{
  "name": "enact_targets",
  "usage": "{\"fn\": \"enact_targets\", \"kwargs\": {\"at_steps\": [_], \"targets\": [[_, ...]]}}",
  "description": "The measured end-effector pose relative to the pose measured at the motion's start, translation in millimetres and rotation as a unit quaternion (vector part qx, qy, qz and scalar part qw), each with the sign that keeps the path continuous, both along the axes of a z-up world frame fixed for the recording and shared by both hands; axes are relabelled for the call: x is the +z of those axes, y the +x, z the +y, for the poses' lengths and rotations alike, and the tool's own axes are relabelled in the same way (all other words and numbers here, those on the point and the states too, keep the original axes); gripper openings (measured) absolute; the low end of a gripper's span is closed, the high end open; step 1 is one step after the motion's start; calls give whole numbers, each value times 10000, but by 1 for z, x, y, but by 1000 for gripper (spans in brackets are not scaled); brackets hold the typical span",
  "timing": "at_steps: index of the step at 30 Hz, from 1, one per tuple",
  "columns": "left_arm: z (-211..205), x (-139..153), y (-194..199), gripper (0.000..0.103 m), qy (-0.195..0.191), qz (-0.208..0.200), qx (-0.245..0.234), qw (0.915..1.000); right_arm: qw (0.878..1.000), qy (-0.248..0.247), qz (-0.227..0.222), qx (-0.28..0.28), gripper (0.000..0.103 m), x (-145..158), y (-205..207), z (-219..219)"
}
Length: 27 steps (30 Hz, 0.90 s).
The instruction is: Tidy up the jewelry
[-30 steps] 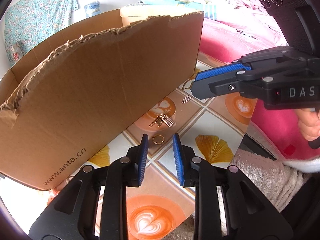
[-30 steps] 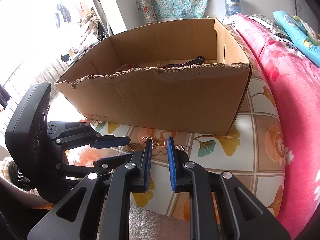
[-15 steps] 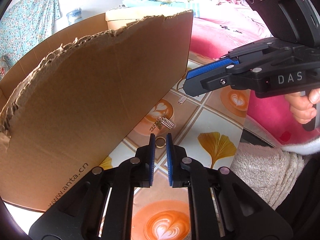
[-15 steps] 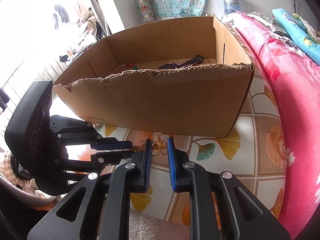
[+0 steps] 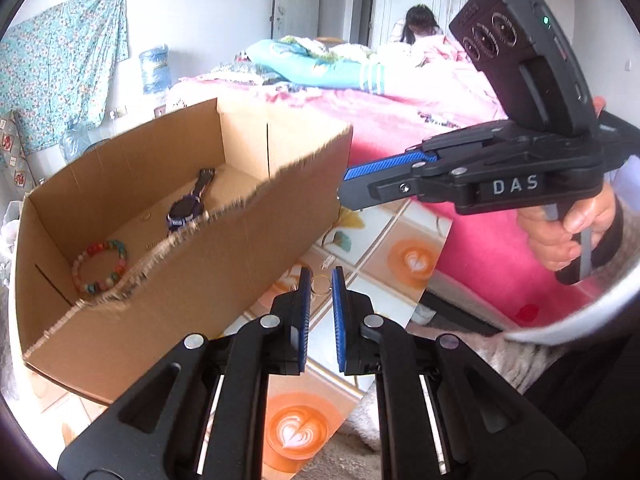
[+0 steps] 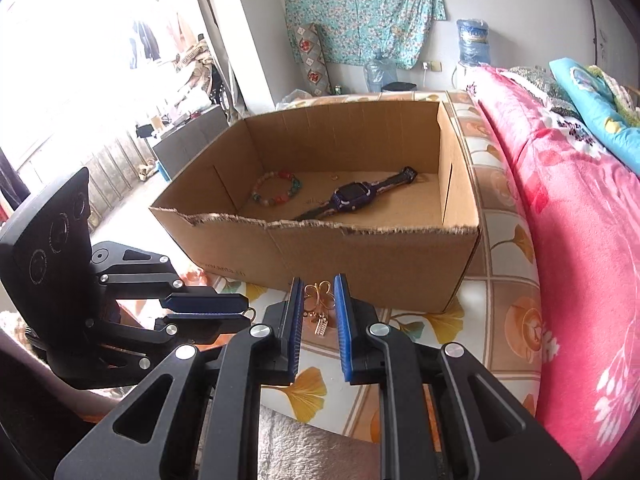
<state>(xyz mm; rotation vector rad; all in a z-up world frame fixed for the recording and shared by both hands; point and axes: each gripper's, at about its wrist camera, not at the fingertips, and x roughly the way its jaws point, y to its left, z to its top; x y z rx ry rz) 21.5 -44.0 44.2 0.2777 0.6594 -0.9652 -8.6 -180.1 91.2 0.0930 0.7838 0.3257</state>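
Here the left gripper pinches a gold ring and the right gripper clamps a butterfly charm, either liable to slip short of the box.

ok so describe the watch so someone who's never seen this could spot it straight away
Find the torn-edged cardboard box on the patterned table, beside the pink bed. The watch lies flat on the box floor, right of the bracelet. It is the only dark purple thing there, a long strap with a squarish face, while the bracelet is a ring of coloured beads.
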Motion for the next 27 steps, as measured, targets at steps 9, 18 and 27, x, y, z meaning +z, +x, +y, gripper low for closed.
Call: {"fn": "enact_targets", "kwargs": {"at_steps": [9,18,27], "targets": [[2,56,47,10,-584,10,662,9961,9984,-31,-533,203,16,39,40,3],[-19,19,139,10,-152,1446,1339,9803,9979,-282,565,169,16,-2,131,-7],[-24,-3,174,17,-82,2056,1769,9625,9968,-271,748,82,17,-9,167,-18]]}}
